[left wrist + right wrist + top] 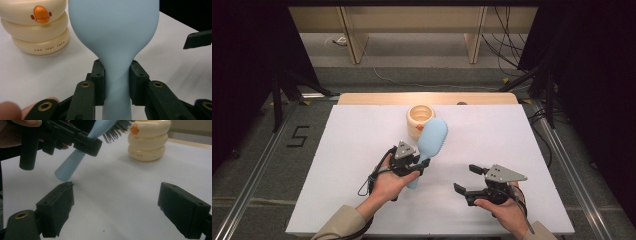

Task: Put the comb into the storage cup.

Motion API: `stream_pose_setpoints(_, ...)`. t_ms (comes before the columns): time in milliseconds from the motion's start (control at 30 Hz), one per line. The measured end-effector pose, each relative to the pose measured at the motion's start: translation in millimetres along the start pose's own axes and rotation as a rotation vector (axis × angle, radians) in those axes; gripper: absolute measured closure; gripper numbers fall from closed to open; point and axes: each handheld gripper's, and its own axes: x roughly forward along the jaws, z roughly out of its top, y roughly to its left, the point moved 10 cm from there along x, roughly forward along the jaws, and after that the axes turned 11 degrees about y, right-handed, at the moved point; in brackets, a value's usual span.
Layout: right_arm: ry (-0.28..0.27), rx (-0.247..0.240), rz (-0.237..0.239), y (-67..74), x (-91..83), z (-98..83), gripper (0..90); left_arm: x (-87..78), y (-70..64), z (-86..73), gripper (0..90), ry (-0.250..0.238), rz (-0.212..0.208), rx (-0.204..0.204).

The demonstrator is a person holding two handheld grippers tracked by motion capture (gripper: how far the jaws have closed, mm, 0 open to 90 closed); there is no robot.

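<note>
Left gripper [418, 165] clamps the light-blue hairbrush [430, 142] at its neck (bristles face away from its camera); long axis runs 7 to 1 o'clock in the high view, handle end toward the right gripper [467, 178], jaws wide, empty, at 4 o'clock; duck-faced cream cup [37, 27] reads "THE JUDY SWAN".

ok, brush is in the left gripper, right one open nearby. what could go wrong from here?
1. The left gripper pinches the hairbrush on its narrow, smooth handle, so the heavy head could pivot or slip.
2. The brush head hangs close beside the cream duck cup; a swing may knock it.
3. The right gripper is open near the handle tip and could bump it.
</note>
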Motion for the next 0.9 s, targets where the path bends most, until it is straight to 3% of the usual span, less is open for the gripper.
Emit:
stream_pose_setpoints(433, 0.014, 0.059, 0.093, 23.6, 28.1, 6.3, 14.6, 1.2, -4.2, -0.5, 69.4, 0.007, -0.01, -0.002)
stream_pose_setpoints(900, 0.028, 0.052, 0.109, 32.2, 44.3, 8.9, 14.7, 1.2, -7.5, 0.1, 69.4, 0.005, -0.019, -0.002)
